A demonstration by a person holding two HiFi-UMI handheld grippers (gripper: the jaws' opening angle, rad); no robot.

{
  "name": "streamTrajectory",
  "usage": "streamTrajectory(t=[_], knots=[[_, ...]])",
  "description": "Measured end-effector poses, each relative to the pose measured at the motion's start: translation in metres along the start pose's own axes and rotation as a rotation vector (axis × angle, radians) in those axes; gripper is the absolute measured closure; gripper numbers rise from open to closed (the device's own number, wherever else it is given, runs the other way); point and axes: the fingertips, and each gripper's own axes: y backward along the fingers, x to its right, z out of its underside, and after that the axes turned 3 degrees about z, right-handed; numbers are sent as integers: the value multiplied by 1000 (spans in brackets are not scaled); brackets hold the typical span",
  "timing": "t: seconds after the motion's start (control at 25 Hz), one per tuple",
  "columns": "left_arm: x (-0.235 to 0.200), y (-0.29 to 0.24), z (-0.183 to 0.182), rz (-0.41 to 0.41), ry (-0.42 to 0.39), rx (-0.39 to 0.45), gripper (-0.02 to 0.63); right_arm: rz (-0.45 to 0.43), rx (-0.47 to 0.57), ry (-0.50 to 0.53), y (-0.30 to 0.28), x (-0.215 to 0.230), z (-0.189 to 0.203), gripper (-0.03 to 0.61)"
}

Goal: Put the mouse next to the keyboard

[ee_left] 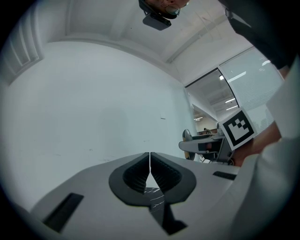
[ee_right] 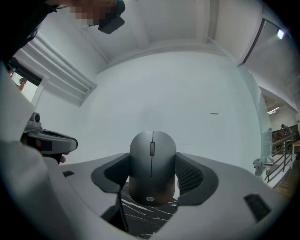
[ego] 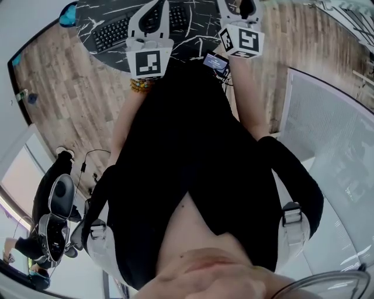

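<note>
In the right gripper view, a dark grey wireless mouse [ee_right: 152,159] stands upright between the ribbed pads, and my right gripper [ee_right: 152,165] is shut on it above the black marble table [ee_right: 140,213]. My left gripper [ee_left: 150,161] has its jaws closed together with nothing between them. In the head view, the black keyboard [ego: 111,32] lies on the marble table [ego: 198,44] at the top. The left gripper [ego: 152,14] hovers over it. The right gripper [ego: 242,9] is to the right, and its tips run off the top edge.
A small device with a lit screen [ego: 216,61] lies at the table's near edge. Wood floor [ego: 70,93] surrounds the table, with a glass partition [ego: 327,134] to the right. Office chairs [ego: 58,204] stand at lower left. A blue object [ego: 68,13] sits at the table's far left.
</note>
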Motion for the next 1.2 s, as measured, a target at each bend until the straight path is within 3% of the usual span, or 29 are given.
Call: streamTrajectory(t=[0.72, 1.2], knots=[[16, -3, 22, 34, -5, -58, 595, -9, -141, -17, 2, 2, 69, 285], [9, -2, 29, 12, 6, -78, 595, -21, -270, -42, -3, 0, 127, 285]])
